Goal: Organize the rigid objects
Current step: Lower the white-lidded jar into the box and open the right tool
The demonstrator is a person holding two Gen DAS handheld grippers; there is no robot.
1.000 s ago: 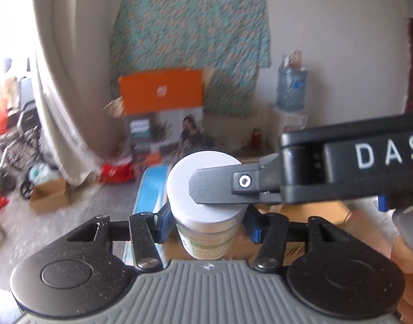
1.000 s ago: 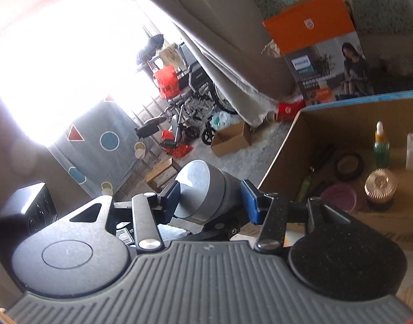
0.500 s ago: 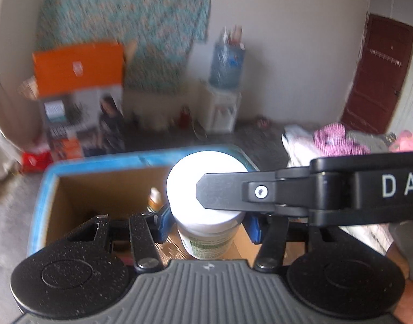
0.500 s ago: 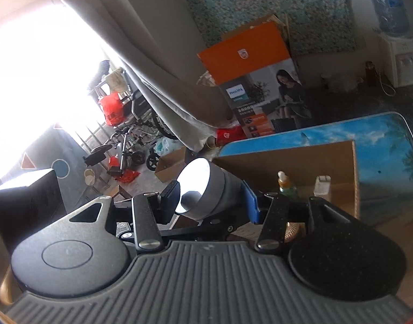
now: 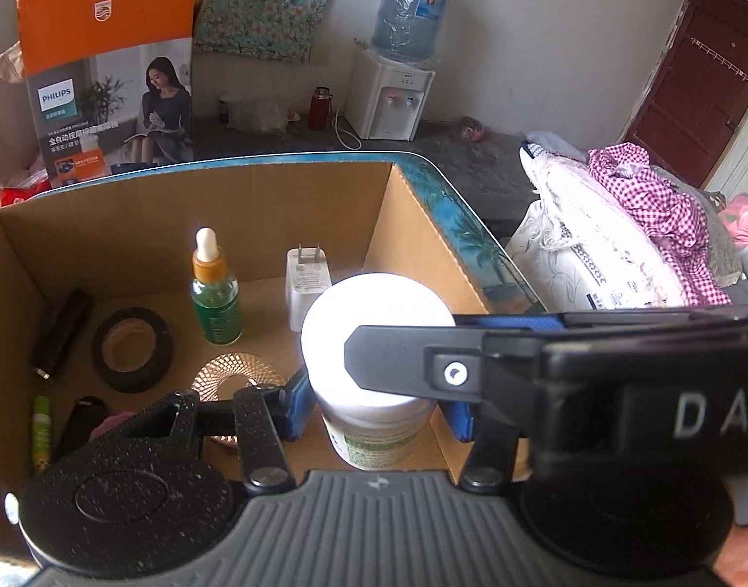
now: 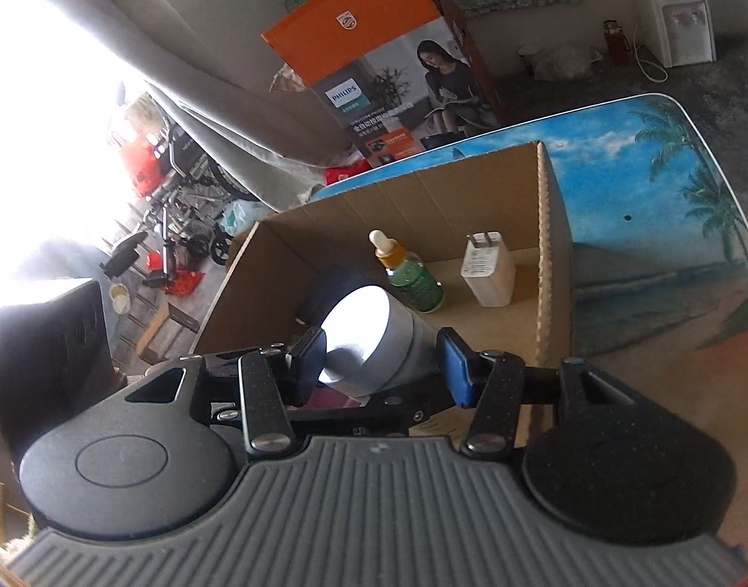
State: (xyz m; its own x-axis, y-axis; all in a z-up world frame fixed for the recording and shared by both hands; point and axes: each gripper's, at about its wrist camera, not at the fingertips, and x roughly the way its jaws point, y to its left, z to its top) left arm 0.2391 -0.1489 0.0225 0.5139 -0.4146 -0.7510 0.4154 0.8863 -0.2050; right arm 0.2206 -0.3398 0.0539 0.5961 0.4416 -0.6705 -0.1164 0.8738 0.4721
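Tape roll (image 5: 132, 349) only in left view

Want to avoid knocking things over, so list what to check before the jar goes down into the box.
1. Left gripper clamped on the jar: ok.
2. Right gripper gripping the jar's lid end: ok.
3. Jar above the open box: ok.
4. Dropper bottle and charger upright, apart from the jar: ok.
5. Bare box floor directly beneath the jar: cannot tell, the jar hides it.
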